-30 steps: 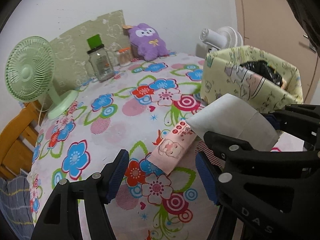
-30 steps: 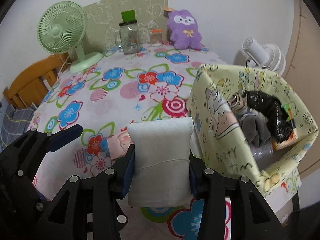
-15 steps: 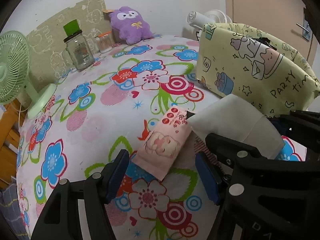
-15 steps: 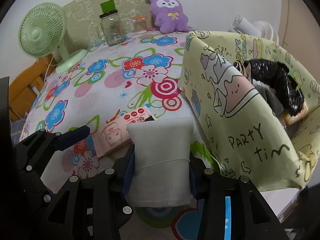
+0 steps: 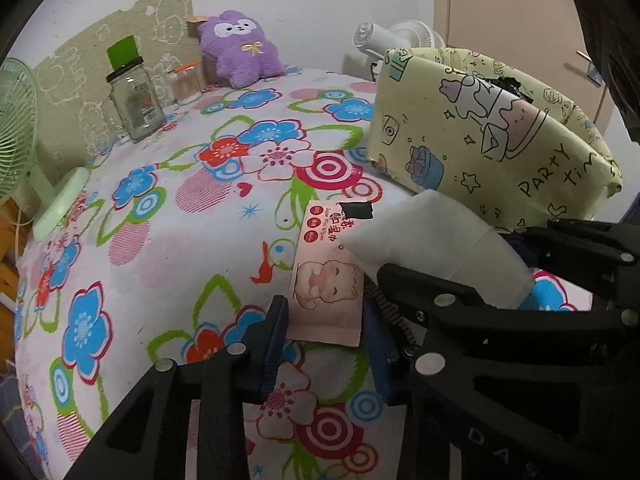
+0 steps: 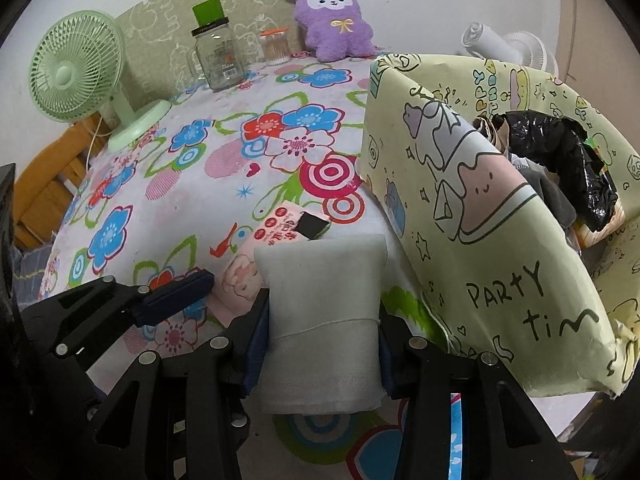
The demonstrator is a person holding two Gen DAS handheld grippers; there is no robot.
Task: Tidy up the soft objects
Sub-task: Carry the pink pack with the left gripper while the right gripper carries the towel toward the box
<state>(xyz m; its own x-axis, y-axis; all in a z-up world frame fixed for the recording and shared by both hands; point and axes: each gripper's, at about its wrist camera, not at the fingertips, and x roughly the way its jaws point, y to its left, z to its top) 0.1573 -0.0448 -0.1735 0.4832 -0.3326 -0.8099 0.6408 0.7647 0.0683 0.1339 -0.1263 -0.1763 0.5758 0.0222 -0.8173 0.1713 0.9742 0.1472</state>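
Observation:
My right gripper (image 6: 318,338) is shut on a white soft pack (image 6: 322,312), held upright just left of the yellow paper bag (image 6: 480,240). The pack also shows in the left wrist view (image 5: 432,240). A pink wet-wipe pack (image 5: 326,276) lies flat on the flowered tablecloth (image 5: 200,208). My left gripper (image 5: 324,330) is open, low over the table, its jaws on either side of the pink pack's near end without gripping it. The pink pack (image 6: 260,256) is partly hidden behind the white pack in the right wrist view.
The yellow bag (image 5: 480,136) holds a black plastic bag (image 6: 560,160) and grey cloth. At the back stand a purple plush (image 6: 336,20), a glass jar (image 6: 218,56) and a small jar (image 6: 275,46). A green fan (image 6: 80,76) stands at the left; a white fan (image 6: 504,46) behind the bag.
Both grippers have come lower and closer to the table. My left gripper has moved forward so its open jaws now flank the pink pack's near end. The white pack stays gripped.

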